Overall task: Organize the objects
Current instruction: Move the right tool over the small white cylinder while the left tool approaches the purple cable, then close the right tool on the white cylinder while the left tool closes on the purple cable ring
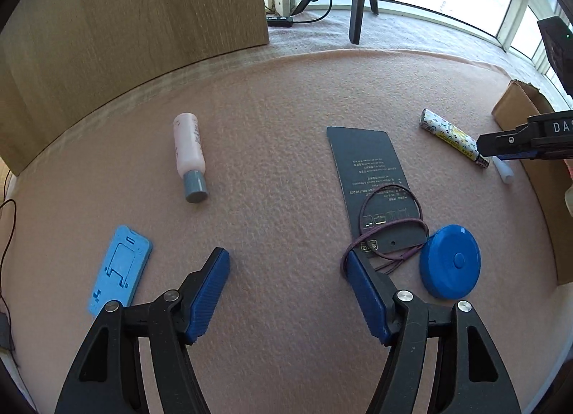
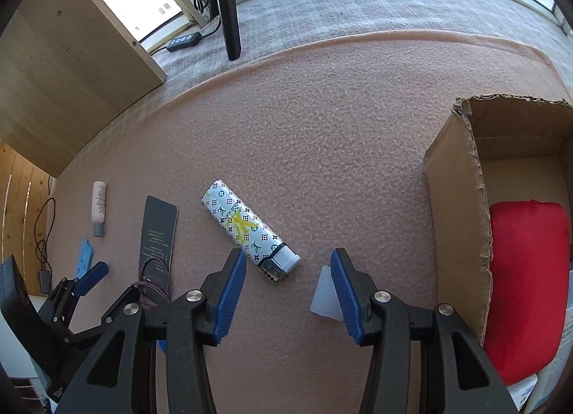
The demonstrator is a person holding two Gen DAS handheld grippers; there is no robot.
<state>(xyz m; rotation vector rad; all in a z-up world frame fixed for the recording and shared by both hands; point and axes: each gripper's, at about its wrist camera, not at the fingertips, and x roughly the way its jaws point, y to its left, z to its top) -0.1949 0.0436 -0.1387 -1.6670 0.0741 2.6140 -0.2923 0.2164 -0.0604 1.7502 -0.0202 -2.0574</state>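
Right gripper (image 2: 288,262): fills the bottom of the right wrist view, blue pads spread wide, nothing between them but mat; low over the surface.
Key relation: lighter (image 2: 249,229) lies just ahead of the spread fingers, its metal head at the lower centre of the frame, nearer the left pad (image 2: 229,297) than the right pad, not touching either.
Long axis: runs diagonally, from the metal head near the pads up toward the centre left of the frame; it sits skewed to the closing line, so a small twist of the wrist would likely be needed to close across its narrow sides.
Nearer hand: the right one, by far; in the left wrist view the lighter sits at the far right edge.
Lighter's look: flat, slim, white with a dark monogram pattern and a yellow smear mid-body, silver wheel end, lying flat.
White cap (image 2: 324,296): small translucent piece at the inner face of the right pad, apparently touching it.
Cardboard box (image 2: 458,192): right of the frame, open, a red cushion (image 2: 526,278) inside; the probable drop place.
Left gripper (image 1: 286,272): wide apart, holding nothing, hovering over the pink mat (image 1: 286,120).
Left-side things: blue round case (image 1: 449,262), dark card (image 1: 372,192) with a purple cord (image 1: 388,235), pink bottle (image 1: 189,154), blue phone stand (image 1: 120,267).
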